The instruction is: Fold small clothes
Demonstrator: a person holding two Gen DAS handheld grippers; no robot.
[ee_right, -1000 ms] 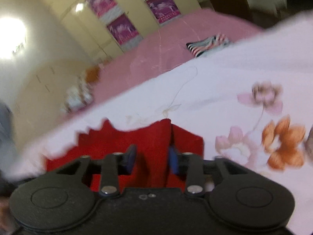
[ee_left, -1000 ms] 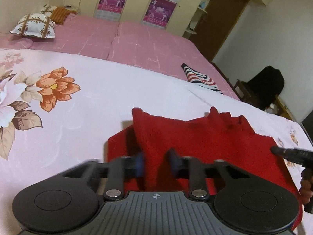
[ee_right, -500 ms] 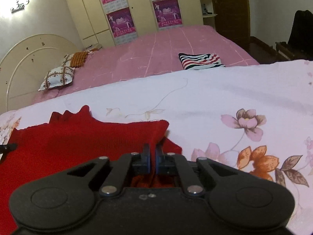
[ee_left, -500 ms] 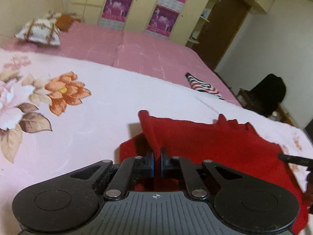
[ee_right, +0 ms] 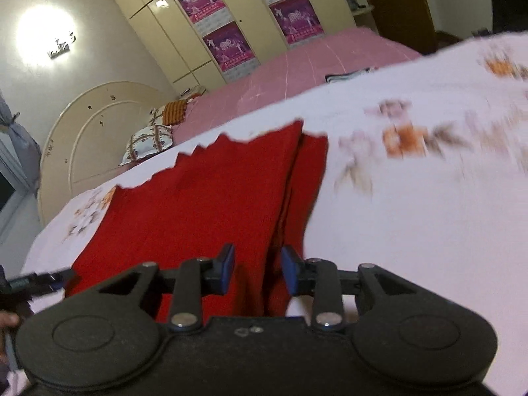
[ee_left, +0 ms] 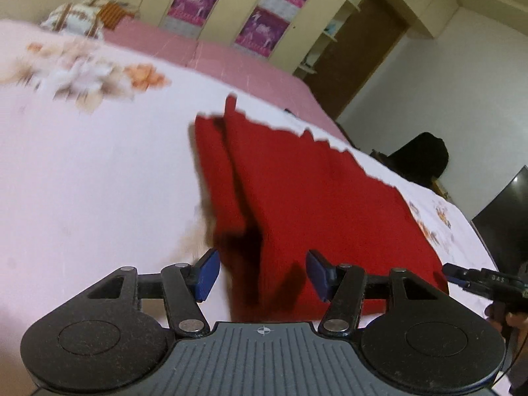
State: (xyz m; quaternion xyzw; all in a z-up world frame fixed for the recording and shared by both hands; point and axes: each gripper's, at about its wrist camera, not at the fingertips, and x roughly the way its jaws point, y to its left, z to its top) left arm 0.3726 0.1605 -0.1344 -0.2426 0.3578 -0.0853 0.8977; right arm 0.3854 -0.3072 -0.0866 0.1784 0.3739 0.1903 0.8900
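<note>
A red knitted garment (ee_left: 316,191) lies folded on the white floral bedspread (ee_left: 99,171), its folded layers stacked along the left side. My left gripper (ee_left: 262,274) is open, with the near left corner of the garment lying loose between its blue pads. In the right wrist view the same garment (ee_right: 198,204) shows with its layered edge on the right. My right gripper (ee_right: 257,272) is open over that near right corner. Each gripper's tip shows in the other's view, at the far right (ee_left: 468,277) and far left (ee_right: 36,282).
A striped folded cloth (ee_right: 346,76) lies further back, on the pink bed (ee_right: 313,62). Pillows (ee_right: 148,142) rest by the headboard. A wardrobe with posters (ee_left: 264,23) lines the back wall. A dark chair (ee_left: 419,158) stands beyond the bed's right side.
Both grippers were shut on the lifted near edge of the red garment half a second ago; now both have opened and let it go, and the garment lies flat. Both views are tilted and blurred.
</note>
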